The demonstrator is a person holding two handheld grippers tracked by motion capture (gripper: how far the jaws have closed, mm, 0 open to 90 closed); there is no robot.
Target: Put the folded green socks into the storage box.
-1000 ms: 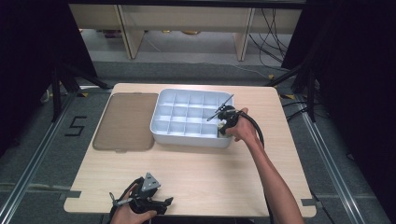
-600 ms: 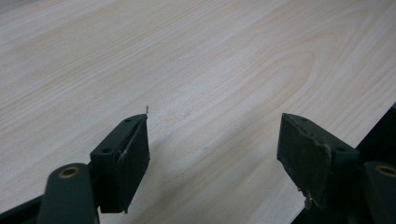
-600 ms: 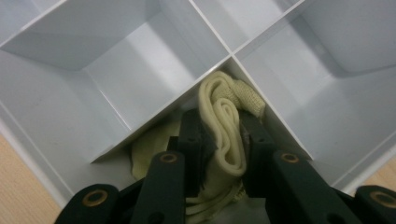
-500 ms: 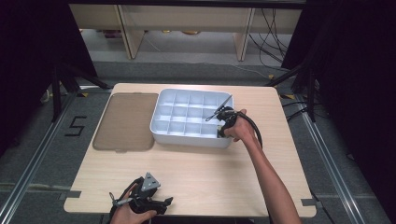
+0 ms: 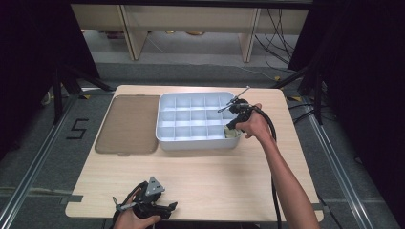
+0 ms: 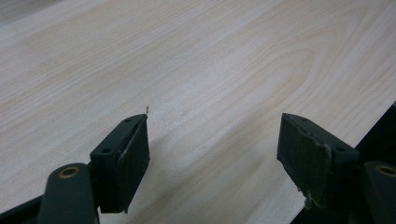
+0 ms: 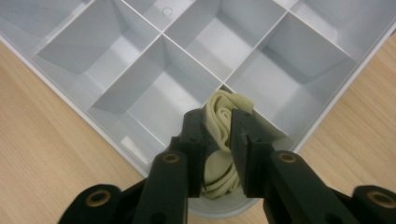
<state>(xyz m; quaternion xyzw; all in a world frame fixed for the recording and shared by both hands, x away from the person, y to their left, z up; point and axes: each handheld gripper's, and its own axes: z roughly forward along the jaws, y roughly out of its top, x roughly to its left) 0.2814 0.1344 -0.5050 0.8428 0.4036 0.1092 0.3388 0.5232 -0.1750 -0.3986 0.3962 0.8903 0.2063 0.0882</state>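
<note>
A pale beige rolled cloth [image 7: 223,122] is seen in a light grey divided tray [image 5: 168,143], beside a brown lid [image 5: 128,124] on light wood-grain table [image 5: 229,171].

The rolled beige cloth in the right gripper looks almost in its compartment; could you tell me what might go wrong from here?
1. The right gripper is shut on the rolled beige cloth low in a corner cell of the divided grey tray; on release, the roll may loosen and drape over a divider.
2. If cloth sticks to a pad, lifting away could drag it back out.
3. The left gripper, open at the table edge, is not steadying the tray, which might shift.
</note>
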